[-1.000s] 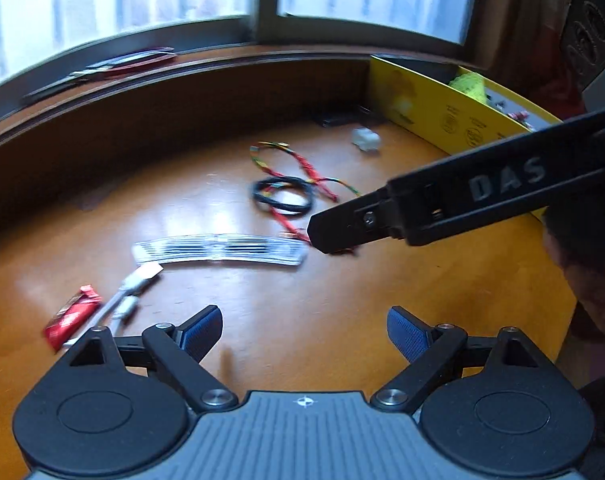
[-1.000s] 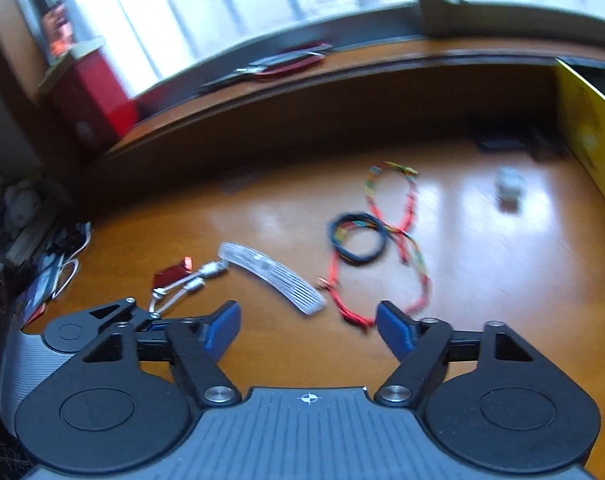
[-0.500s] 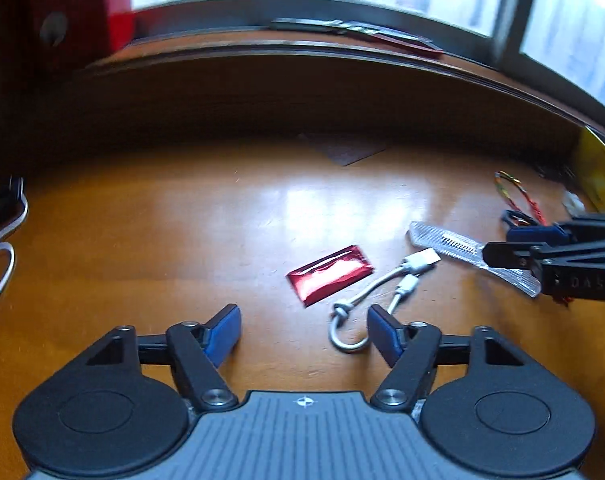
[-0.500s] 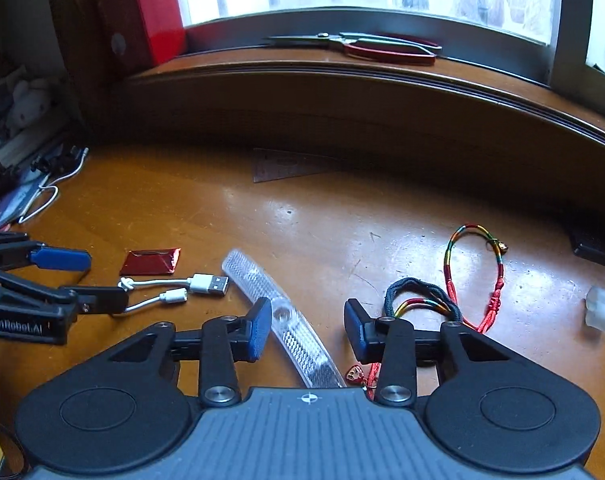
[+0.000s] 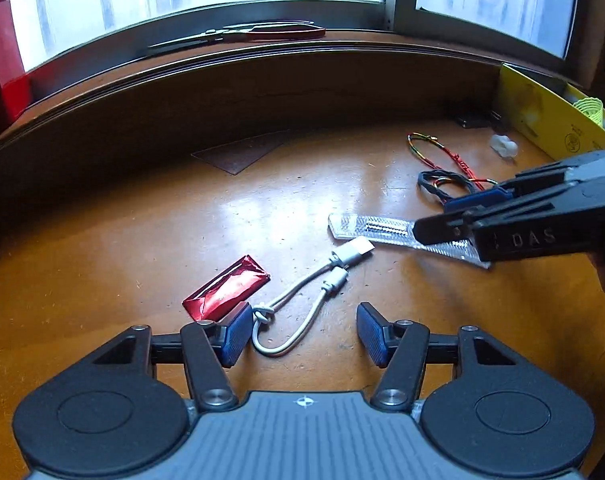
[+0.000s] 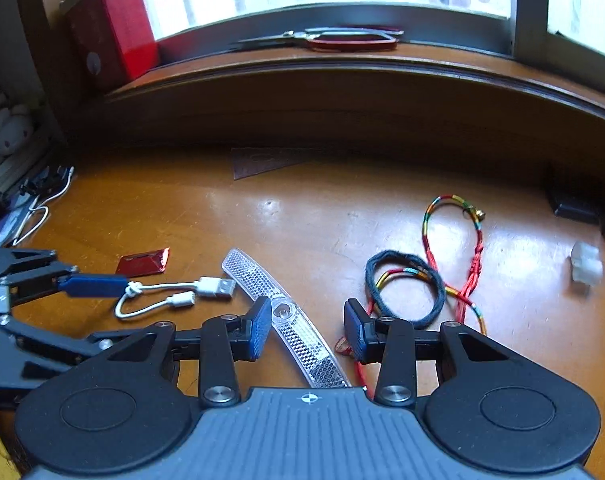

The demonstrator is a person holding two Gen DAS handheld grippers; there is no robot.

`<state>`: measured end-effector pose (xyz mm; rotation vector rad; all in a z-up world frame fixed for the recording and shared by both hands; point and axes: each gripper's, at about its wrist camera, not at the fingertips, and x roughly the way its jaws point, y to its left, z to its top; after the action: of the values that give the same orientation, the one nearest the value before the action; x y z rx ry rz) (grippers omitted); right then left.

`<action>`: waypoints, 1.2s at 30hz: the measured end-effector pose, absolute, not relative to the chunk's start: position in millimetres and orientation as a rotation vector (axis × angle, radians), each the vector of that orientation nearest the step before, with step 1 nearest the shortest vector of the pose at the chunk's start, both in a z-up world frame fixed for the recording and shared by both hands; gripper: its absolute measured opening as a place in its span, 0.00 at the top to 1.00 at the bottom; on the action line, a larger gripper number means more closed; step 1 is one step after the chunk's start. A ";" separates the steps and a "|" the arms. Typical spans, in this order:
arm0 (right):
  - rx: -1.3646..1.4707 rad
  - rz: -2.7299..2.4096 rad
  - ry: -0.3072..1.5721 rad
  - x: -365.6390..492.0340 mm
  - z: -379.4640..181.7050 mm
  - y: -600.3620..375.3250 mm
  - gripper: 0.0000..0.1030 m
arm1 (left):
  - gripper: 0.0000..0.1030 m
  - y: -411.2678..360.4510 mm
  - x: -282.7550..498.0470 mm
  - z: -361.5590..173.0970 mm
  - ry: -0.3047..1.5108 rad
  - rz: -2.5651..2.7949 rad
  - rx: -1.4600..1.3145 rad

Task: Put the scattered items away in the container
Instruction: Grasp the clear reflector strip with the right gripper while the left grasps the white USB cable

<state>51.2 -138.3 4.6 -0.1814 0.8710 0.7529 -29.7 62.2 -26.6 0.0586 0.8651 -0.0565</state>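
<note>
In the left wrist view the left gripper (image 5: pixel 302 334) has its jaws spread apart with nothing held, and the looped end of the short white USB cable (image 5: pixel 302 304) lies on the wooden table (image 5: pixel 102 260) right between the blue pads (image 5: pixel 234 334). The cable runs away from that gripper toward the far right, its two plugs at the far end, so its long axis lies roughly along the gripper's reach rather than across it. A red foil wrapper (image 5: pixel 226 288) sits just beside the left pad. In the right wrist view the right gripper (image 6: pixel 308 330) is likewise spread and empty, straddling the clear bicycle reflector (image 6: pixel 278 312), whose long axis runs from near right to far left, slightly slanted across the gap between the pads; closing there would pinch its narrow width, I judge. Each tool is therefore nearer its own item. Farther off lie the black hair tie (image 6: pixel 402 292), the coloured braided cord (image 6: pixel 462 240) and a small clear plastic piece (image 6: pixel 586 266). The yellow container (image 5: pixel 542 120) stands at the far right.
</note>
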 end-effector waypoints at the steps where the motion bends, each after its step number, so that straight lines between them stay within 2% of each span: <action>1: -0.189 0.759 0.876 50.3 5.4 -137.4 0.60 | 0.48 61.8 -29.4 -26.8 0.866 -0.061 0.062; 7: -0.252 0.809 0.893 38.5 5.1 -133.6 0.59 | 0.68 50.4 -32.9 -26.2 0.876 -0.125 0.114; 16: -0.332 0.841 0.848 33.4 4.8 -124.3 0.58 | 0.66 40.4 -36.8 -24.3 0.883 -0.174 0.188; 17: -0.338 0.840 0.845 33.1 4.7 -123.9 0.61 | 0.67 40.4 -36.5 -24.2 0.882 -0.180 0.187; 20: -0.362 0.817 0.821 33.2 4.0 -122.5 0.80 | 0.77 39.0 -35.8 -25.7 0.878 -0.192 0.169; 21: -0.351 0.810 0.824 34.2 4.0 -123.2 0.81 | 0.82 38.0 -35.7 -26.0 0.877 -0.191 0.159; 24: -0.297 0.785 0.839 37.4 3.5 -127.8 0.81 | 0.86 38.2 -34.9 -24.5 0.874 -0.180 0.096; 36: -0.032 0.747 0.888 48.5 20.1 -164.7 0.81 | 0.87 42.4 -42.7 8.2 0.790 -0.151 0.007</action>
<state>48.5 -164.7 20.1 -0.0322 0.8880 0.7467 -42.7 42.4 8.2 0.0065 0.7899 -0.1511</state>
